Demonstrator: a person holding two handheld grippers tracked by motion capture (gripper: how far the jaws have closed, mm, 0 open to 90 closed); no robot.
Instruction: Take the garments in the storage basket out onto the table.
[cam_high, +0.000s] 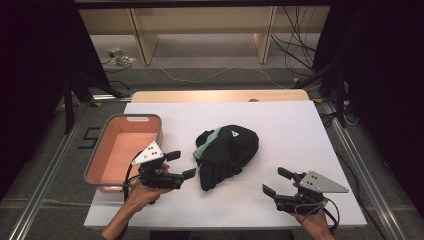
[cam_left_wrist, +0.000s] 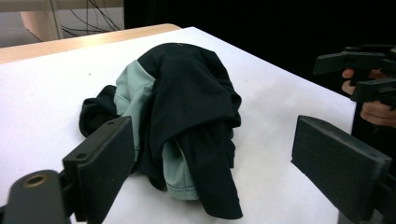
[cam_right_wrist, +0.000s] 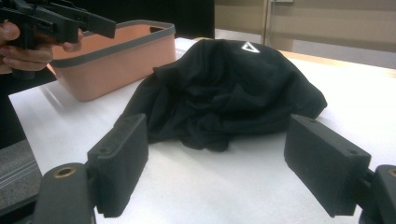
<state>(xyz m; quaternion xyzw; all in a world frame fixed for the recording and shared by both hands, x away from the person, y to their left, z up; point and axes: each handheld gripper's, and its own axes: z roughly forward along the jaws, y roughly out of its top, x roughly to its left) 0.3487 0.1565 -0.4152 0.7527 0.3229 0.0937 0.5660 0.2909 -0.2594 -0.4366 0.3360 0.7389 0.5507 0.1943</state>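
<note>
I see one garment (cam_high: 227, 154) lying crumpled in a soft heap near the middle of the white tabletop (cam_high: 280, 125): matte black cloth with pale green panels and a small white triangle mark on top. Its folds hide what sort of garment it is. One bin (cam_high: 122, 150) sits at the tabletop's left edge, salmon pink, smooth plastic, rectangular with rounded corners and a grey rim. I have two grippers. My left hand-held gripper (cam_high: 181, 165) hovers between bin and garment, jaws wide with nothing in them, flat black pads facing the cloth. My right hand-held gripper (cam_high: 277, 181) sits near the front right, well apart from the garment, jaws wide too and holding nothing.
</note>
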